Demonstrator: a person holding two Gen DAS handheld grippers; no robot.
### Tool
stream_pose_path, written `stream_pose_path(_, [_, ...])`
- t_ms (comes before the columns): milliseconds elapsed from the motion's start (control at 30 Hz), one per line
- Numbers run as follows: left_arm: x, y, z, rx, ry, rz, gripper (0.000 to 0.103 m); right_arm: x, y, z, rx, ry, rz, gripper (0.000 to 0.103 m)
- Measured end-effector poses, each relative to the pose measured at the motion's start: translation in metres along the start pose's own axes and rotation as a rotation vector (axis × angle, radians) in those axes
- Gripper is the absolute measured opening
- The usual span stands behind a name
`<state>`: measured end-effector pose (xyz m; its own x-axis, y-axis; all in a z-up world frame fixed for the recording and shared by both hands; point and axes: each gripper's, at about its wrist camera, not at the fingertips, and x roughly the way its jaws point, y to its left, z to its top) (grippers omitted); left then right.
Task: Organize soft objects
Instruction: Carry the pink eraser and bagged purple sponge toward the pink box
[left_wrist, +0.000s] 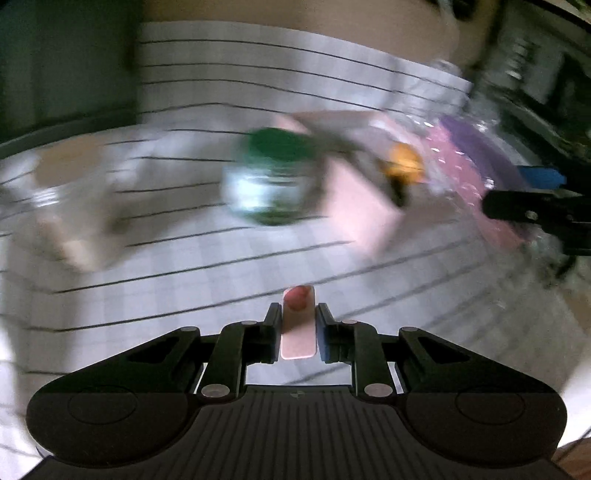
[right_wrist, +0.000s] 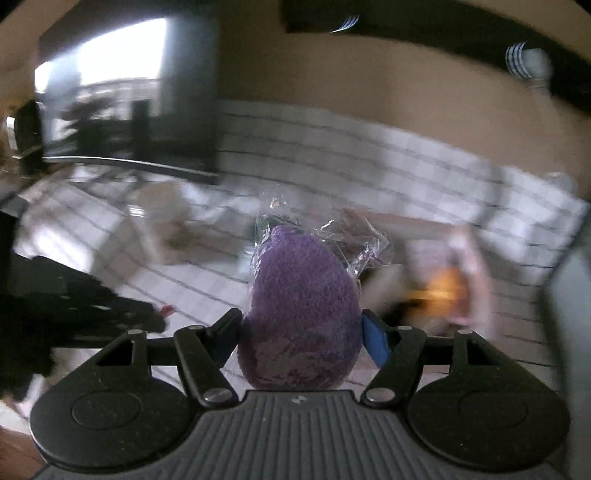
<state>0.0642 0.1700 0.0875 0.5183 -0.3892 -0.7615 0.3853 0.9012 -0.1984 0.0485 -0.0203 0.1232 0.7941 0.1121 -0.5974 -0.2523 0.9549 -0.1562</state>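
My left gripper is shut on a small pink flat piece with a red blob on it, held above the white checked cloth. My right gripper is shut on a purple fuzzy egg-shaped sponge in a clear wrapper. In the left wrist view the right gripper shows at the right edge with the purple wrapped sponge. A green and white soft object and an orange and black soft toy lie blurred on the cloth.
A beige shape lies at the left on the cloth. A dark TV or window frame stands behind the cloth. A pink sheet lies under the toys. Both views are motion-blurred.
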Motion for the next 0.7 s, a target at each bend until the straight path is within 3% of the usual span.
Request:
stream_pose_path(167, [0.025,-0.069,0.012,0.093,0.040,-0.101,0.023,-0.021,-0.054,-0.025,0.058,0.002,-0.098,0.069])
stream_pose_path(367, [0.038,-0.114,0.004,0.196,0.107,-0.184,0.023,-0.028,-0.095,-0.052,0.162,0.037,-0.156,0.069])
stream_pose_path(633, [0.036,-0.119,0.022,0.166,0.026,-0.105,0.023,-0.047,-0.088,-0.082,0.237,0.114,-0.201,0.069])
stream_pose_path(700, [0.036,-0.121,0.020,0.177,0.024,-0.106,0.023,-0.047,-0.083,-0.084,0.235,0.130,-0.245,0.069])
